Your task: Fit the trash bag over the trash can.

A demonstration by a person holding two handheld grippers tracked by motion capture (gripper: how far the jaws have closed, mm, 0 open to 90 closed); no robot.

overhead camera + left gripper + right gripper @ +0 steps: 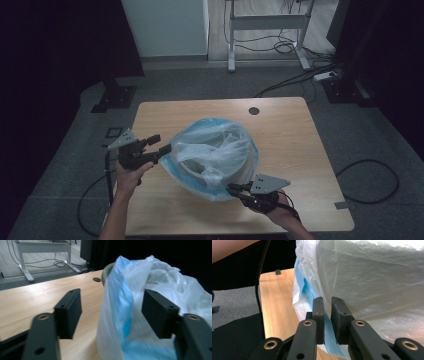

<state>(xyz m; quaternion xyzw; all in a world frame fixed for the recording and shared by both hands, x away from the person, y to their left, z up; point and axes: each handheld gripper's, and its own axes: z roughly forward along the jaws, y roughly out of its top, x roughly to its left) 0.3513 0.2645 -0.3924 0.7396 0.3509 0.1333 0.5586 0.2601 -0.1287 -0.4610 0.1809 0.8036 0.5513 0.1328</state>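
Right gripper view has the right gripper (327,315) with its fingers nearly together on a fold of the plastic bag (372,280). A thin blue-and-clear strip runs between the pads, so I read that as clamped on the film. The bag sits over a pale green tub (108,270) around the middle of the wooden surface (280,130), a bit toward its near edge, and it's pulled loosely over the rim.

The left gripper (159,144) is out by the left edge. Its fingers stand well apart, and in the left gripper view the bag's blue edge sits in the gap, with neither pad pressing on it. So really only one side has the bag.

What I'd worry about:
- That right pinch catches just a sliver of film. Any tug and it probably slides out or stretches and tears, since this stuff looks super thin.
- Pulling from one side only could drag or tip the tub toward the near edge, because nothing's bracing it.
- If the left fingers close where they are, they might grab a bunched double layer instead of the single edge, and then the bag won't seat cleanly over the rim.
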